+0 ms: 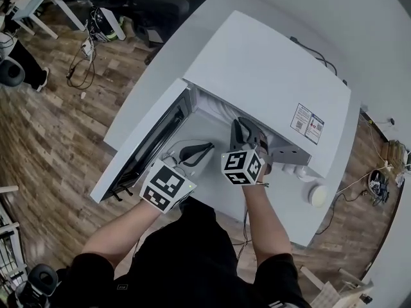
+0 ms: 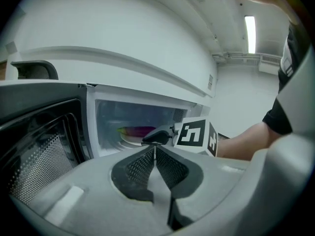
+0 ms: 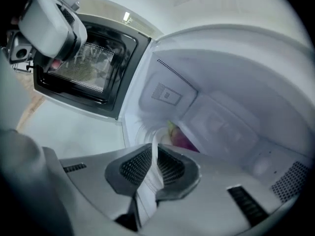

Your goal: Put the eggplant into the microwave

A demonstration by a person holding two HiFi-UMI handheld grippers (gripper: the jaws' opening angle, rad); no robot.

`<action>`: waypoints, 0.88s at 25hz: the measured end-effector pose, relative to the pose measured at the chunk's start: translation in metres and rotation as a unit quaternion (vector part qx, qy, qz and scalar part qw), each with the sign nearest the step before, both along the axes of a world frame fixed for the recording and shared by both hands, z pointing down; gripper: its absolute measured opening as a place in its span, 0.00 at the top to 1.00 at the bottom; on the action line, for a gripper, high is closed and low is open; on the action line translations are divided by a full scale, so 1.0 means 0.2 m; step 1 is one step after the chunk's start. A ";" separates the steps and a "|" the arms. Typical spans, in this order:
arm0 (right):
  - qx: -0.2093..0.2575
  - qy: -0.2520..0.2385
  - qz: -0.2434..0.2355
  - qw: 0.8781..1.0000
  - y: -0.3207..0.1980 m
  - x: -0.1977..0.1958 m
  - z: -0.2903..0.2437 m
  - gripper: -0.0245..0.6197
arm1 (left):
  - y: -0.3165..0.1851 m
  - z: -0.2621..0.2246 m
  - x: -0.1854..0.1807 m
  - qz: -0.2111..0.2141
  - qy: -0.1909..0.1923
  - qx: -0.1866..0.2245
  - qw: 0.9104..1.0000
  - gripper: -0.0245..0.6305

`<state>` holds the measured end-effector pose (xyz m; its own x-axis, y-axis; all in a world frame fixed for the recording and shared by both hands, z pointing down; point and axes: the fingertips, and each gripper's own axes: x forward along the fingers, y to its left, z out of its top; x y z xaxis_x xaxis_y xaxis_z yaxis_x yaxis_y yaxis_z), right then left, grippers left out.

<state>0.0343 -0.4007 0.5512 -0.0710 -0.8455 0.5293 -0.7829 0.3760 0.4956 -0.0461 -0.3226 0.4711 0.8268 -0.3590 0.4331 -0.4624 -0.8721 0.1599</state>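
The white microwave (image 1: 270,76) stands with its door (image 1: 151,147) swung open to the left. Inside, a purple eggplant (image 2: 140,130) with a green end lies on a white plate (image 2: 129,140). My right gripper (image 3: 155,154) reaches into the cavity and is shut on the plate's rim (image 3: 156,144), with the eggplant (image 3: 179,137) just beyond its tips. My left gripper (image 2: 155,147) hovers in front of the opening, its jaws shut with nothing between them. In the head view the right gripper (image 1: 243,130) sits at the mouth of the oven and the left gripper (image 1: 196,153) next to the door.
The microwave stands on a white table (image 1: 148,88). A small round white object (image 1: 317,195) lies on it to the right of the oven, with a cable (image 1: 340,201) trailing off. An office chair (image 1: 148,5) stands behind on the wooden floor.
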 end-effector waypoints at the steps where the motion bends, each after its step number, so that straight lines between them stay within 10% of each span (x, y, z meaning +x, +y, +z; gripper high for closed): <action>1: 0.005 -0.009 0.002 1.000 0.03 -0.01 -0.02 0.90 | 0.02 -0.01 -0.01 -0.002 0.006 -0.007 1.000 0.93; 22: -0.038 -0.258 0.021 0.965 0.99 -0.31 -0.55 0.90 | 0.64 -0.52 -0.31 -0.007 0.063 0.039 0.997 0.93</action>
<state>-0.0272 -0.2029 0.4416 -0.3078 -0.8139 0.4928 -0.9337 0.3579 0.0079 -0.1084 -0.1945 0.3667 0.8677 -0.3995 0.2958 -0.4553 -0.8776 0.1501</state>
